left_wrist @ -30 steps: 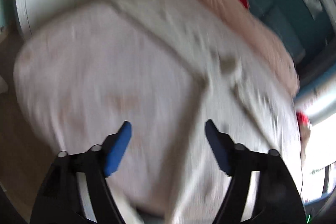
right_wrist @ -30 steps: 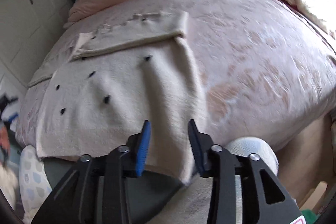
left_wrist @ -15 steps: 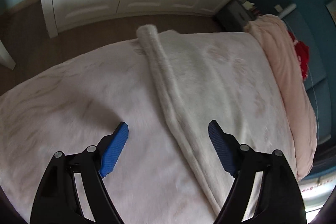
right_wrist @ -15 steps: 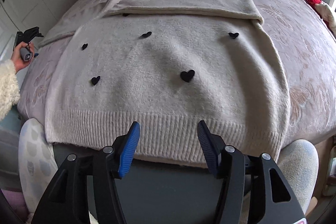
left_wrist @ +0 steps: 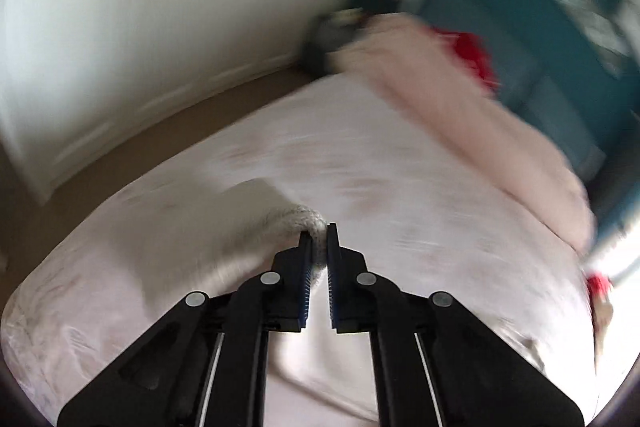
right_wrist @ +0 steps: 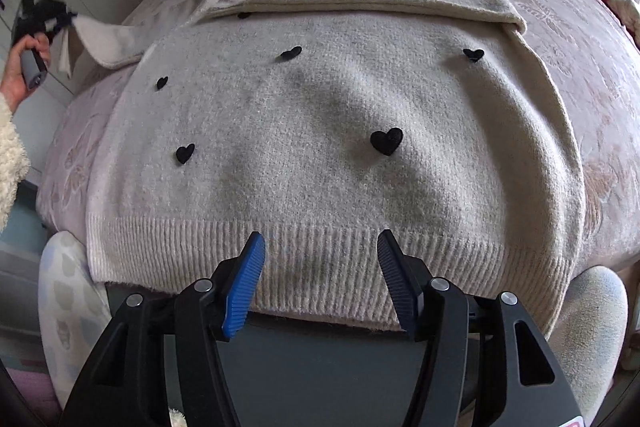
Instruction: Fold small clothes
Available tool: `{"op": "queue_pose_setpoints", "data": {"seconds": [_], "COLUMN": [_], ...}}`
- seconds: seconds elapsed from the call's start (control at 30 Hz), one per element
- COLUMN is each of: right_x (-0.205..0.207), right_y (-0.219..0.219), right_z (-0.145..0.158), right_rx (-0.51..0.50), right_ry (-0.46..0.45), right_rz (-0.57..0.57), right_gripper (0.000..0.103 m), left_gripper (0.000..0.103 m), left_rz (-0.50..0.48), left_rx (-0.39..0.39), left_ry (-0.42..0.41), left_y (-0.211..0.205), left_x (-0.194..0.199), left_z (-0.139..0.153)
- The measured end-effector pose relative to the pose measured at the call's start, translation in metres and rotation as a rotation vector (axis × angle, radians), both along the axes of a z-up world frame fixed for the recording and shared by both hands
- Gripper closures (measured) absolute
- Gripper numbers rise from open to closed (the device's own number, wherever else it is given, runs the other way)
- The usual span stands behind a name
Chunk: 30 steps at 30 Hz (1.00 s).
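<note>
The left gripper [left_wrist: 319, 233] clamps the cuff of the sweater's sleeve [left_wrist: 248, 227] at lower centre. The right gripper [right_wrist: 320, 247] hangs with jaws apart and empty over the ribbed hem of the cream heart-dotted sweater [right_wrist: 320, 131], spread mid-frame across the pink bedspread [right_wrist: 592, 75].

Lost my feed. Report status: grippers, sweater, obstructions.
Left gripper shut on sleeve cuff. Right gripper open above sweater hem. Other sleeve already folded across. Nothing in the way.
</note>
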State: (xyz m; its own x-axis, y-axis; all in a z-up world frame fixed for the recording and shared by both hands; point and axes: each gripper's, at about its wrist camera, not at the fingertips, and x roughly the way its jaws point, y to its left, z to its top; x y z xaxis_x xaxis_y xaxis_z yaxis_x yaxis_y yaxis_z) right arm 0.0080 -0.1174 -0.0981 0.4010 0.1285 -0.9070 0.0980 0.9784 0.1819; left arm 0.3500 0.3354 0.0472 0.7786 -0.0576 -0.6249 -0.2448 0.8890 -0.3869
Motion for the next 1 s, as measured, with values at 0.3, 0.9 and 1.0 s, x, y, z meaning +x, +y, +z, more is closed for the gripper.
{"op": "queue_pose_setpoints", "data": {"seconds": [0.3,0.9,1.0], "right_x": [-0.025,0.150,0.208], "right_y": [-0.048,-0.015,0.028], "right_z": [0.007,0.045,0.037], "right_rx": [0.066,-0.125,-0.219], "right_ry": [-0.072,-0.287,-0.277], "right_rz": [-0.099,0.168,0.259], "right_gripper": [0.045,0.037,0.037], "left_gripper": [0.076,0.045,0.045], "left_rz": [-0.532,-0.363,-0.396], "left_rx": [0.009,-0.121,-0.072], "left_ry": [0.023,0.279,0.253], "left_y": [-0.289,-0.201,-0.206], "left_x": [-0.079,-0.246,-0.249], "left_z": [-0.004,-0.148,-0.149]}}
